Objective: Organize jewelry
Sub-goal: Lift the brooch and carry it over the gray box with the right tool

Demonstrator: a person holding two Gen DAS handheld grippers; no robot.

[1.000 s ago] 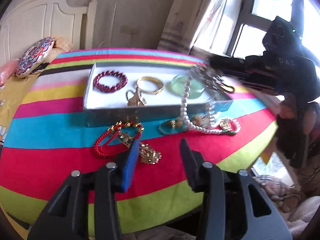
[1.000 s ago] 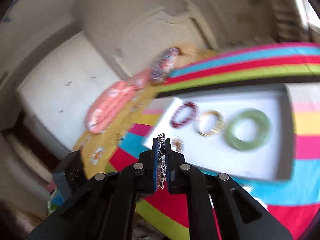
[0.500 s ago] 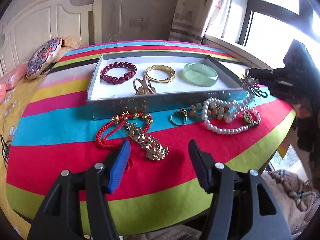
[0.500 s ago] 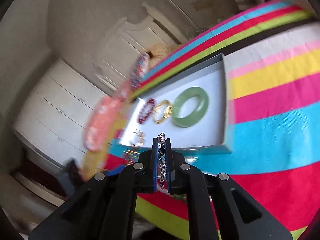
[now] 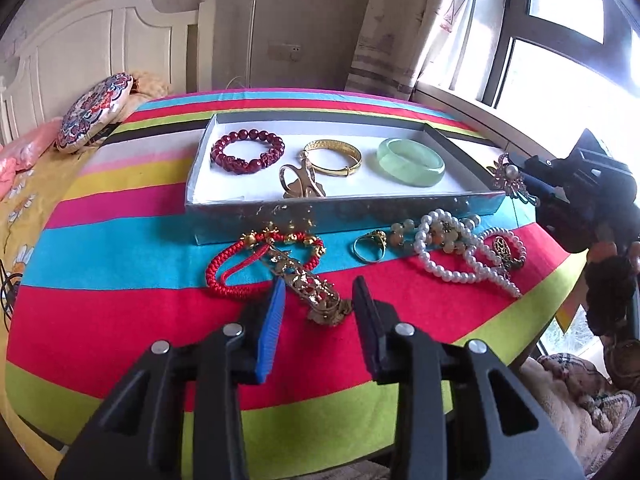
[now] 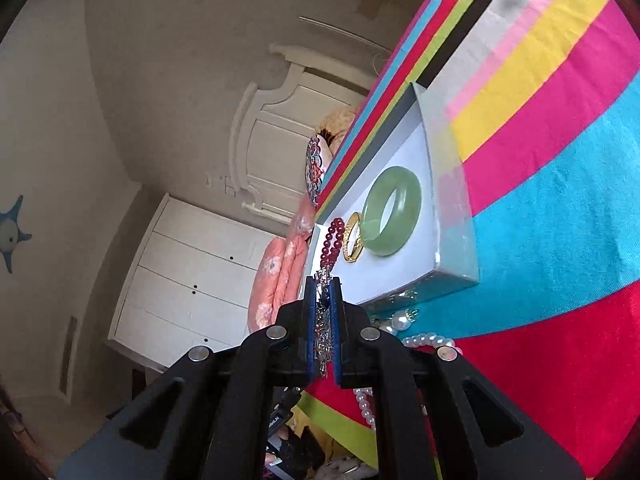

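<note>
A shallow white tray [image 5: 340, 204] on the striped table holds a dark red bead bracelet [image 5: 247, 150], a gold bangle [image 5: 332, 157], a green jade bangle [image 5: 411, 161] and a gold clip [image 5: 301, 183]. In front of it lie a red cord bracelet [image 5: 256, 260], a gold hairpin [image 5: 316, 288], a gold ring [image 5: 370, 245] and a pearl necklace [image 5: 460, 256]. My left gripper [image 5: 318, 300] is open, its jaws either side of the hairpin. My right gripper [image 6: 323, 296] is shut on a silver brooch [image 5: 512, 178], held at the tray's right corner [image 6: 456, 276].
A bed with a patterned round cushion [image 5: 94, 110] and pink bedding lies at the left. A white headboard [image 5: 100, 52] and a wardrobe [image 6: 192, 272] stand behind. A window [image 5: 560, 60] is at the right. The table edge [image 5: 280, 420] is close below my left gripper.
My left gripper has moved forward and down, so its open jaws now flank the gold hairpin. My right gripper has swung right and rolled, carrying the brooch to the tray's right corner.
</note>
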